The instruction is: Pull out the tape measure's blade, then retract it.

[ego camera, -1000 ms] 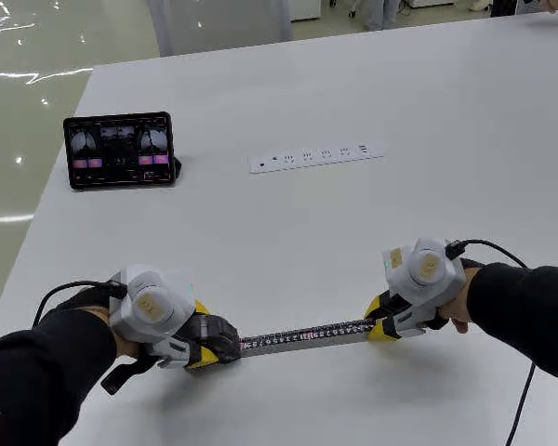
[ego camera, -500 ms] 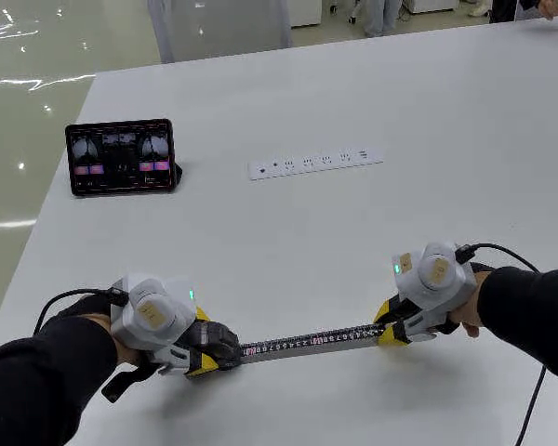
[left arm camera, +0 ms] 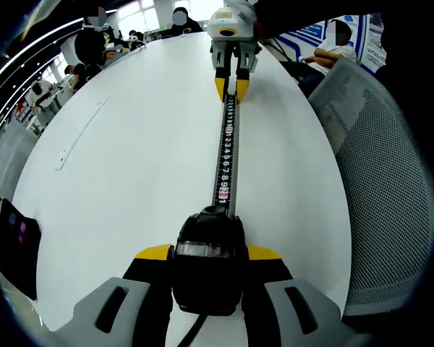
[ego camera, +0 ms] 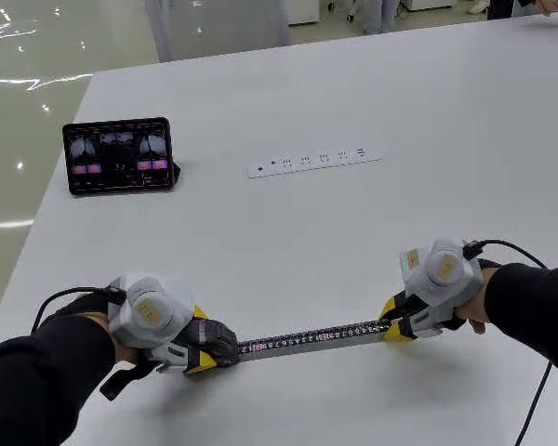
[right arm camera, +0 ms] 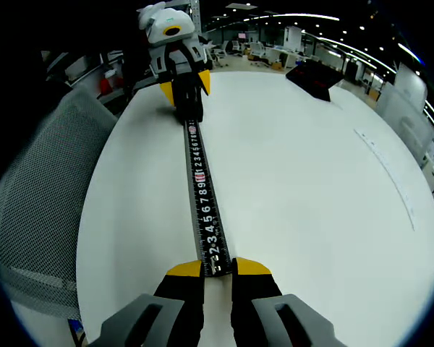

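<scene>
The left gripper [left arm camera: 208,252] is closed around the black rubber tape measure case [left arm camera: 210,285]; the right gripper [right arm camera: 217,269] pinches the tip of its grey numbered steel blade [right arm camera: 202,195], which stretches straight ahead from each gripper to the other, so retracting likely means travelling along that line

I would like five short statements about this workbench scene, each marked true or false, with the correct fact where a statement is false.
1. The left hand-held gripper is shut on the tape measure case. True.
2. The right hand-held gripper clamps the end of the blade. True.
3. The blade is wound fully back into the case. False: it stretches over the table between the two grippers.
4. A tablet with a lit screen is on the table. True.
5. The power strip lies under the blade. False: it lies farther off, apart from the blade.
</scene>
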`<state>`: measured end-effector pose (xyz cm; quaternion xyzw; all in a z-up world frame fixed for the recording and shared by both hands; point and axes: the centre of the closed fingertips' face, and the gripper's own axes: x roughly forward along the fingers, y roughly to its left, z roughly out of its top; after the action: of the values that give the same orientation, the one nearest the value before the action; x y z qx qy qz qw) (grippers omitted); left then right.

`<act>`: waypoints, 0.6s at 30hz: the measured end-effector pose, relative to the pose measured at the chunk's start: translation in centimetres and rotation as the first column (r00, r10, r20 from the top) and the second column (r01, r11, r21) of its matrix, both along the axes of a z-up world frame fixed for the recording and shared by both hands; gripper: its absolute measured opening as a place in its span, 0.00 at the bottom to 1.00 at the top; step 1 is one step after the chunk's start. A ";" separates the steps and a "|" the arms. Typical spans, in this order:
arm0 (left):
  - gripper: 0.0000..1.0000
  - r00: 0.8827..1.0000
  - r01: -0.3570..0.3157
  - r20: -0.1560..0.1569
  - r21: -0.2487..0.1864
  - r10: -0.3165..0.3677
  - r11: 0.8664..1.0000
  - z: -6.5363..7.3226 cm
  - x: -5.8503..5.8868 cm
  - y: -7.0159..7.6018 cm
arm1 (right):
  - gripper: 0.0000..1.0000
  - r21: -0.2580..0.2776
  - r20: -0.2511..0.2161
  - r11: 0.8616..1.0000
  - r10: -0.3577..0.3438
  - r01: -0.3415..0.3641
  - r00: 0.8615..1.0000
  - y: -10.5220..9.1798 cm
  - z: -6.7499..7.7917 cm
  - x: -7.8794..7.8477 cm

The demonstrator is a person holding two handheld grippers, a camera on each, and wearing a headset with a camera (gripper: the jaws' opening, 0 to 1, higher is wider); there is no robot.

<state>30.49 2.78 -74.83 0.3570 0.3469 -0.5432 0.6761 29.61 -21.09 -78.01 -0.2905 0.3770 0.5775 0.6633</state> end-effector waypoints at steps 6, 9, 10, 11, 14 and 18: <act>0.31 1.000 -0.001 0.001 0.001 0.001 1.000 0.0 0.0 0.0 | 0.10 -0.002 0.001 1.000 -0.007 0.007 1.000 -0.5 0.0 0.0; 0.31 1.000 -0.001 0.001 0.001 0.001 1.000 0.0 0.0 0.0 | 0.10 -0.004 0.002 1.000 -0.010 0.010 1.000 -0.7 0.0 0.1; 0.31 1.000 -0.001 0.001 0.001 0.001 1.000 0.0 0.0 0.0 | 0.10 -0.004 0.002 1.000 -0.010 0.010 1.000 -0.7 -0.1 0.1; 0.31 1.000 -0.002 0.001 0.001 0.002 1.000 0.0 0.0 0.0 | 0.10 -0.004 0.002 1.000 -0.012 0.012 1.000 -0.8 0.0 0.0; 0.31 1.000 -0.002 0.001 0.001 0.002 1.000 0.0 0.0 0.0 | 0.10 -0.005 0.005 1.000 -0.016 0.016 1.000 -1.1 0.0 0.0; 0.31 1.000 -0.003 0.002 0.002 0.003 1.000 0.0 0.0 0.0 | 0.10 -0.003 0.006 1.000 -0.022 0.022 1.000 -1.2 0.0 0.0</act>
<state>30.48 2.77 -74.82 0.3576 0.3473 -0.5415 0.6770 29.58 -22.25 -78.04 -0.2891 0.3793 0.5688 0.6701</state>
